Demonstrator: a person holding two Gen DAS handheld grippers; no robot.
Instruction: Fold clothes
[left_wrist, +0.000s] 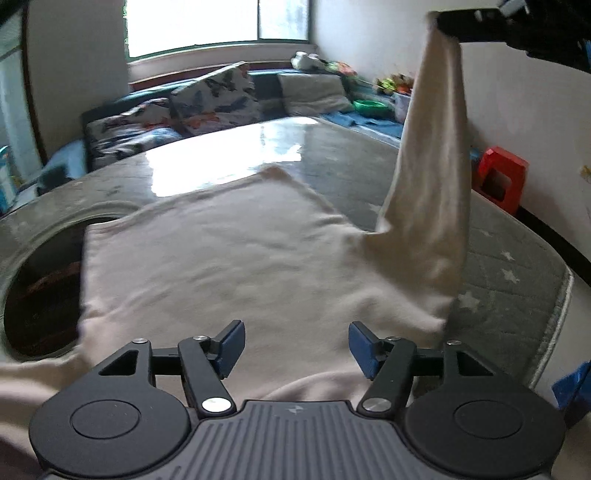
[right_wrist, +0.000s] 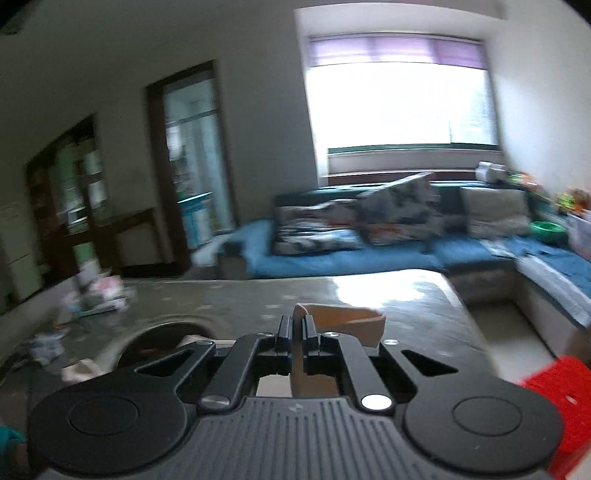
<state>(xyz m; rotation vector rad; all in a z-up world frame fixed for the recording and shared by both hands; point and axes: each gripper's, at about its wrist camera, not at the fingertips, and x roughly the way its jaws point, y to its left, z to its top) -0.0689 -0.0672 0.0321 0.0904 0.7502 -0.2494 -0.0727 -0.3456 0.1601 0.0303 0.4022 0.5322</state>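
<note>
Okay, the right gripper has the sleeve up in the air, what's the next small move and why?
Probably carry the sleeve across and lay it onto the shirt. The right gripper is shut on the sleeve's end and holds it high, while the shirt's body lies spread flat on the table. The left gripper hovers open over the shirt's near edge, holding nothing, so it could pin the cloth if it slides.

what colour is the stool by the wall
Red; the stool shows best in the left wrist view.
</note>
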